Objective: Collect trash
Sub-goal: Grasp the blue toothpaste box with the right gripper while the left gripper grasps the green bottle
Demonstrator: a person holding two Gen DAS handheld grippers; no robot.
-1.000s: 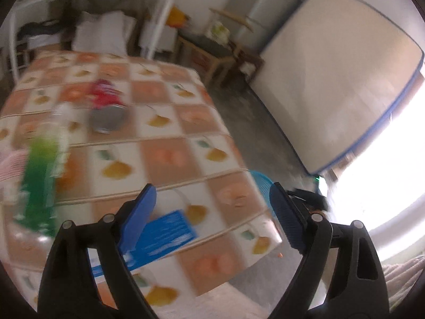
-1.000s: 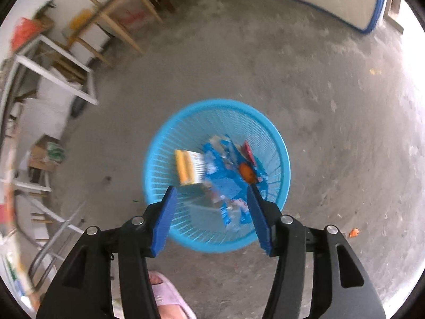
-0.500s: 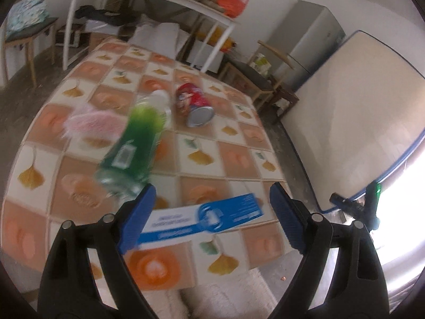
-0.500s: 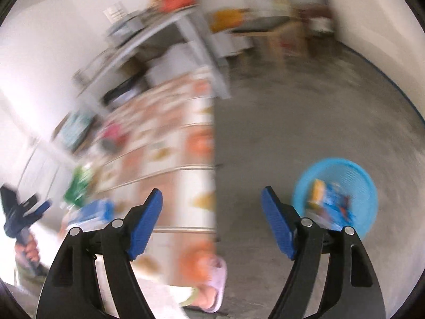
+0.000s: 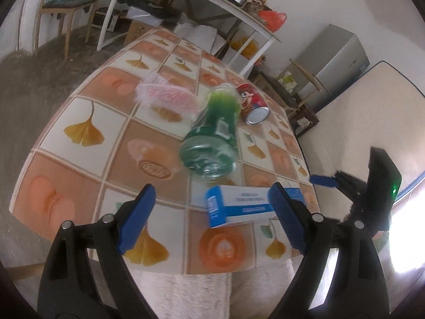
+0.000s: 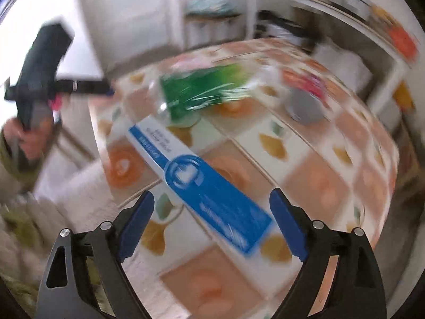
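Over the near edge of the table (image 5: 79, 191), the left hand-held gripper (image 5: 212, 220) hangs with its jaws spread wide and nothing between the pads. To the left of its fingers and farther off lies a fluffy pink thing (image 5: 166, 97), blurred, on the tiled cloth with leaf prints. Straight ahead of the gripper lies a green plastic bottle (image 5: 212, 135) on its side, its base turned toward the camera. Just beyond the bottle and to its right lies a red can (image 5: 252, 103), also on its side, its silver end showing. Near the right finger (image 5: 285, 220) a blue and white carton (image 5: 239, 207) lies flat on the table, its far end hidden behind that finger. Farther right, off the table's edge, the other gripper shows as a dark body with a small green light.

In the right wrist view, which is heavily blurred, the left gripper (image 6: 106, 89) is at far left, held in a hand (image 6: 32, 135). The right hand-held gripper (image 6: 212, 226) has its jaws opening, empty. The carton (image 6: 196, 175) lies just ahead, running diagonally into the gap between its fingers without touching either. Beyond it lies the bottle (image 6: 196, 90), and to the right of that the can (image 6: 305, 101).
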